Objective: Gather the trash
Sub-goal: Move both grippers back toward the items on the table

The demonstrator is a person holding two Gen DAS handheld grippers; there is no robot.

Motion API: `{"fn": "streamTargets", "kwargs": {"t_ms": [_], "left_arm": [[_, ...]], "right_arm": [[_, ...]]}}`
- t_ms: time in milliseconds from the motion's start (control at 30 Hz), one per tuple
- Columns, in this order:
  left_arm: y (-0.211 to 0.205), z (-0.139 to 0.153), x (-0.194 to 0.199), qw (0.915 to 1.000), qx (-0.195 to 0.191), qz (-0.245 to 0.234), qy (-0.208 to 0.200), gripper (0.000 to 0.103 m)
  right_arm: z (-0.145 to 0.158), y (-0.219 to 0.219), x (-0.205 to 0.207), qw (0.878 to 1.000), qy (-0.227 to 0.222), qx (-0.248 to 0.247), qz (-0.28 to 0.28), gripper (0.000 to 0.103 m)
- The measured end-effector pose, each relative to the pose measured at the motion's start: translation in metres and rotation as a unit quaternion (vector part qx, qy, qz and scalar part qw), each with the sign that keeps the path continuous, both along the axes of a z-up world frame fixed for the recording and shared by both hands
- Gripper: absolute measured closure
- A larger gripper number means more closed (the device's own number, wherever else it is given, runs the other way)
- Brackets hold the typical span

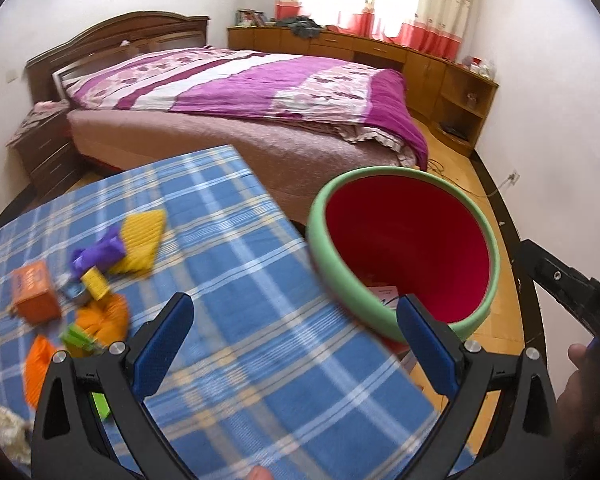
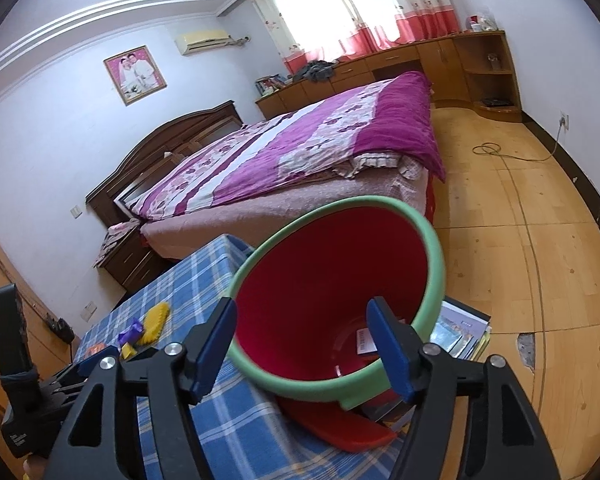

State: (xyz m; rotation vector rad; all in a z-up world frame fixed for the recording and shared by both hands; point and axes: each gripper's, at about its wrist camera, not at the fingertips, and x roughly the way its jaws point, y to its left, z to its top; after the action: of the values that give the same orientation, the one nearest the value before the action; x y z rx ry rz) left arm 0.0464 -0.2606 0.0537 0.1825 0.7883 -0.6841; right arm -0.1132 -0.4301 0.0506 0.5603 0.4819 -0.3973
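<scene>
I am looking at a red bin [image 2: 332, 280] with a thick pale-green rim, tilted so its mouth faces my cameras. Its inside is deep red and smooth, and a small white printed slip [image 2: 366, 339] is lying at the bottom. The bin is sitting just off the right edge of the table [image 1: 240, 272], which is wearing a blue plaid cloth, and it is leaning above a stack of books [image 2: 466, 330] on the wooden floor. A red flat piece [image 2: 340, 428] is poking out beneath the bin in the right wrist view.

My right gripper [image 2: 306, 346] is hanging in front of the bin's mouth with its blue pads standing well apart, nothing pressed between them. My left gripper [image 1: 296, 340] is hovering over the cloth near the bin's rim, its fingers also spread wide and gripping nothing.

The trash is lying on the left part of the table: a yellow ribbed wrapper [image 1: 142, 242], a purple crumpled piece [image 1: 100, 252], an orange box [image 1: 34, 290], a small yellow box [image 1: 96, 283], orange wrappers [image 1: 104, 318] and green bits [image 1: 76, 338], all blurred. A white crumpled wad [image 1: 8, 432] is sitting at the near left corner. Behind the table a bed [image 1: 240, 92] with a purple quilt is filling the room.
</scene>
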Motion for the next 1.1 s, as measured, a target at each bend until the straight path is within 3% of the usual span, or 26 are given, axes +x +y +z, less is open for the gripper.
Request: {"fn": "streamTargets", "kwargs": {"t_ms": [500, 1100], "left_arm": [[0.106, 0.009, -0.008, 0.9942, -0.012, 0.106, 0.001, 0.003], [0.212, 0.000, -0.014, 0.9762, -0.002, 0.216, -0.021, 0.003]], "right_arm": [[-0.002, 0.068, 0.016, 0.997, 0.016, -0.005, 0.069, 0.024], [-0.020, 0.136, 0.037, 0.990, 0.049, -0.010, 0.134, 0.020]]}}
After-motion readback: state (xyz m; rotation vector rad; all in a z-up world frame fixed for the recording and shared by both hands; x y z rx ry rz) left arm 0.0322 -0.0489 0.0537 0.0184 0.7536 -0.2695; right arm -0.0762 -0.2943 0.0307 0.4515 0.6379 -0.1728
